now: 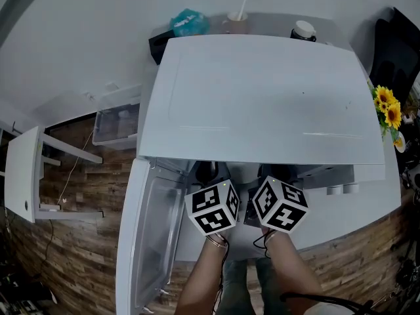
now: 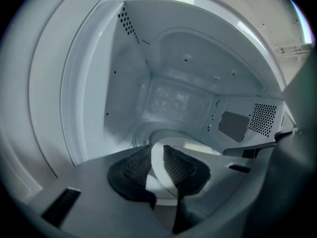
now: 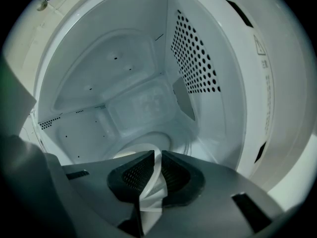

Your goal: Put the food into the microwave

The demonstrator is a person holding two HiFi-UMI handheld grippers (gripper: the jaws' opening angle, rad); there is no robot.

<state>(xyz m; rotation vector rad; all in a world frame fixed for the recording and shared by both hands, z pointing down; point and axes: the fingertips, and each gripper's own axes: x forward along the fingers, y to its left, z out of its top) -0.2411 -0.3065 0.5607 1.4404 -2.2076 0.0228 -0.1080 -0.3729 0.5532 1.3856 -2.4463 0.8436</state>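
Note:
Both grippers reach into the open white microwave (image 1: 262, 97). In the left gripper view my left gripper (image 2: 157, 155) is shut on the rim of a white dish (image 2: 198, 147), the rim pinched between the black ribbed pads (image 2: 179, 165). From the other side, my right gripper (image 3: 155, 161) is shut on the same white dish (image 3: 126, 155). The dish sits low in the cavity, over the round floor recess. Whatever food it holds is hidden behind the jaws. In the head view only the two marker cubes (image 1: 213, 209) (image 1: 281, 205) show; the jaws are hidden under the microwave's top.
The microwave door (image 1: 147, 235) hangs open to the left. The cavity's side wall has a perforated vent (image 3: 195, 58). Cups (image 1: 236, 23) stand behind the microwave, yellow flowers (image 1: 387, 107) at the right, and a clear bin (image 1: 118, 123) on the wooden floor at the left.

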